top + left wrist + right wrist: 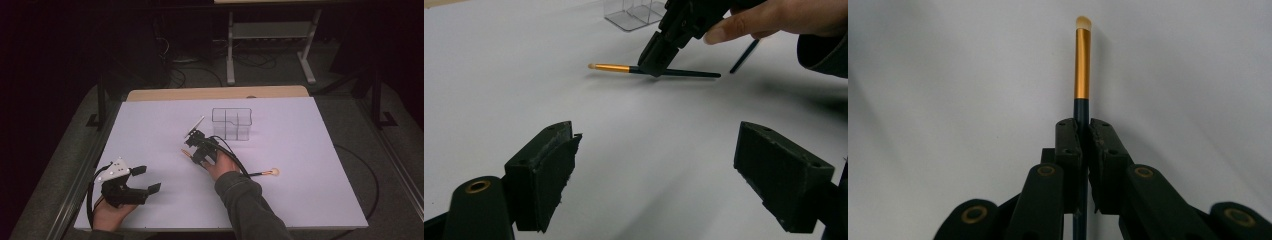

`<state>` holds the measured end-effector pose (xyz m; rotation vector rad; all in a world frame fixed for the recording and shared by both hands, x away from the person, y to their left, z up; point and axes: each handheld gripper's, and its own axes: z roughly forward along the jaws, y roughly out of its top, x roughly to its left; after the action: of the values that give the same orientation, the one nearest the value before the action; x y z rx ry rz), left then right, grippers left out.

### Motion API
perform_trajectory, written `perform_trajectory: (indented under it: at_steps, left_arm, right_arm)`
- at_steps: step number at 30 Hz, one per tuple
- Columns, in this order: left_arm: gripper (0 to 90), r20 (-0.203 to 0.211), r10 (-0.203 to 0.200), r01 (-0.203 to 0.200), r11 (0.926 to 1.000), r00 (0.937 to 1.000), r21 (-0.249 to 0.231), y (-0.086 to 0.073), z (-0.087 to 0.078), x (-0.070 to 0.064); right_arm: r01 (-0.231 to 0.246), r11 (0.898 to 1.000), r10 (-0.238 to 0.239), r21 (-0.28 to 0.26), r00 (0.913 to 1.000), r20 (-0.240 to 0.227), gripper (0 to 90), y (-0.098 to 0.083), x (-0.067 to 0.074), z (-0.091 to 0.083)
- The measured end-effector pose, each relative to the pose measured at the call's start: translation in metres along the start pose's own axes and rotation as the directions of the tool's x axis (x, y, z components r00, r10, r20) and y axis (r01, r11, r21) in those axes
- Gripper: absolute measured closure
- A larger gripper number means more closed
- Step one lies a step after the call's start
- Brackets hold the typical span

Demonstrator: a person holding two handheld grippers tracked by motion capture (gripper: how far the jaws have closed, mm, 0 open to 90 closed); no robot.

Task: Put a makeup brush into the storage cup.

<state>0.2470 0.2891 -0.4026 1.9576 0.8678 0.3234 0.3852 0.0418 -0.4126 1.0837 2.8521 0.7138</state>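
Left claw (147,180): spread, idle, resting low on the worktop (150,130) as a spare. Right claw (194,150): pinching the gold-ferruled brush (634,69) mid-handle, seemingly lying on the white surface, bristles pointing away from me, ready to lift. Clear divided organiser (231,123): just beyond, probably its destination. Second brush (265,173): lying farther right.

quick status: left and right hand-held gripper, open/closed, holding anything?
Left hand-held gripper: open, nothing between its jaws.
Right hand-held gripper: closed on the thin dark-handled makeup brush with a gold ferrule, which lies on the white table.
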Motion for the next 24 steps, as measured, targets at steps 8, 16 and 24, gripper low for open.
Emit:
perform_trajectory:
  at_steps: [8, 16, 24]
  left_arm:
    - [16.3, 0.008, -0.001, 0.001, 1.0000, 1.0000, -0.006, 0.000, 0.000, 0.000]
    - [16.8, 0.021, -0.005, 0.006, 0.9999, 0.9998, -0.014, 0.001, 0.000, 0.001]
    - [16.9, 0.031, 0.000, 0.001, 0.9999, 0.9995, -0.016, 0.004, 0.003, -0.003]
  right_arm:
    - [0.007, 0.999, -0.008, -0.036, 0.9994, -0.035, 82.6, -0.005, -0.002, -0.010]
    - [0.010, 0.997, -0.015, -0.072, 0.9970, -0.076, 82.6, -0.010, -0.004, -0.019]
    - [-0.001, 0.993, -0.012, -0.114, 0.9936, -0.112, 82.6, -0.020, -0.010, -0.033]
